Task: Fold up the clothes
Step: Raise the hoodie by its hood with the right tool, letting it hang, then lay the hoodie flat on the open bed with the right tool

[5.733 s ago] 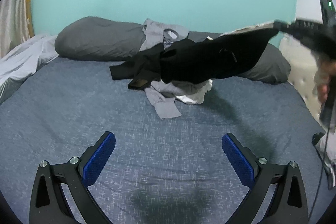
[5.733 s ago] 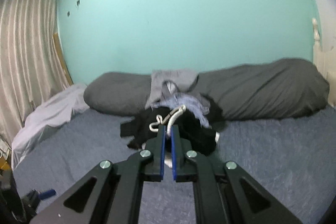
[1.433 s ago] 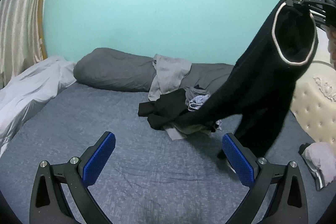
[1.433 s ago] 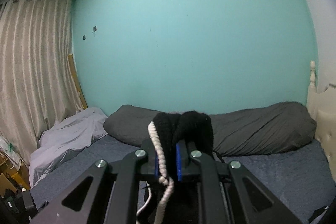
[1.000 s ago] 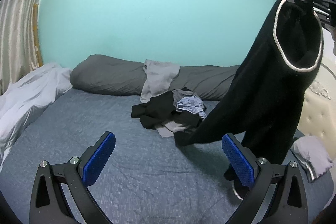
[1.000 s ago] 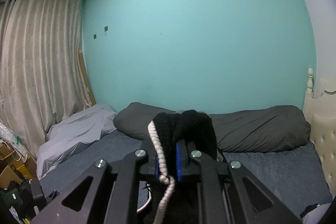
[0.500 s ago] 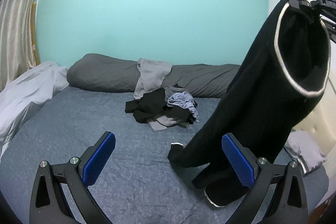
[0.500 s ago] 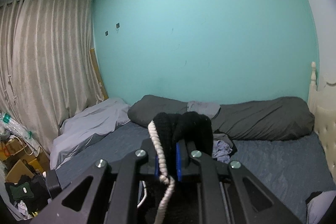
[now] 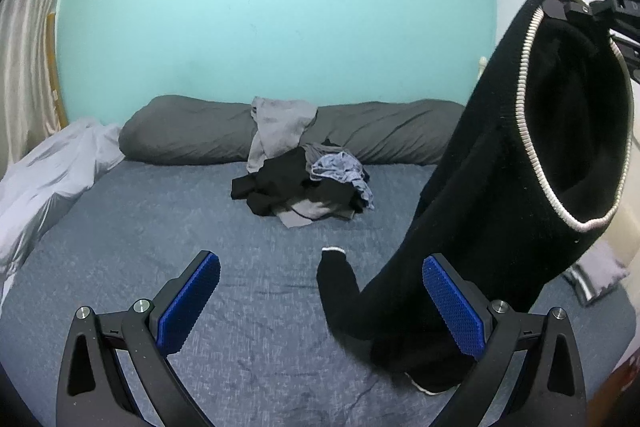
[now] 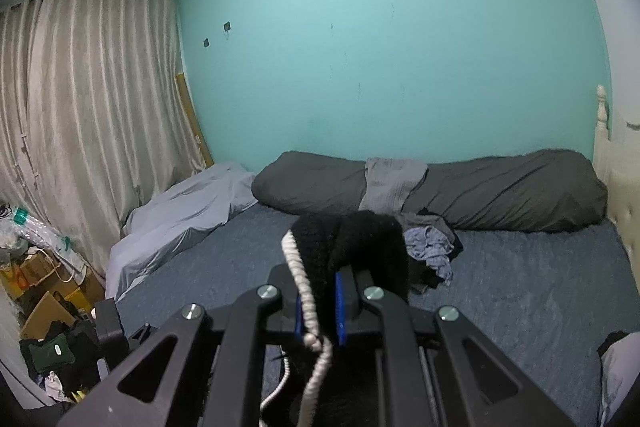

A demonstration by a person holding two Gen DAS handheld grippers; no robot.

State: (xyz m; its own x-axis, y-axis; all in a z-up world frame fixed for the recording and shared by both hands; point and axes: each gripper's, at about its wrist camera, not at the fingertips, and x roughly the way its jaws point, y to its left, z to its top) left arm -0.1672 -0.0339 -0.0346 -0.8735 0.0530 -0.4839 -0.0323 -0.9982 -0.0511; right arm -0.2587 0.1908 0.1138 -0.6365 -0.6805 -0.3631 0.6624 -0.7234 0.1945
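Black knit sweater [image 9: 500, 195] dangles by its white-trimmed hem from the pinching right gripper [image 10: 318, 307]; the left gripper [image 9: 320, 303] gapes empty. Its sleeve already drags on the blue bed [image 9: 160, 227], so lowering now may bunch it underneath.

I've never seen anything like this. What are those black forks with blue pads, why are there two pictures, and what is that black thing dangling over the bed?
A person holds a hand-held gripper in each hand, each carrying a camera, hence two pictures. The left hand-held gripper is open and empty. The right hand-held gripper is clamped on a black sweater with a white-trimmed edge; its lower end reaches the blue bed. A pile of clothes waits farther back, by a long grey pillow.
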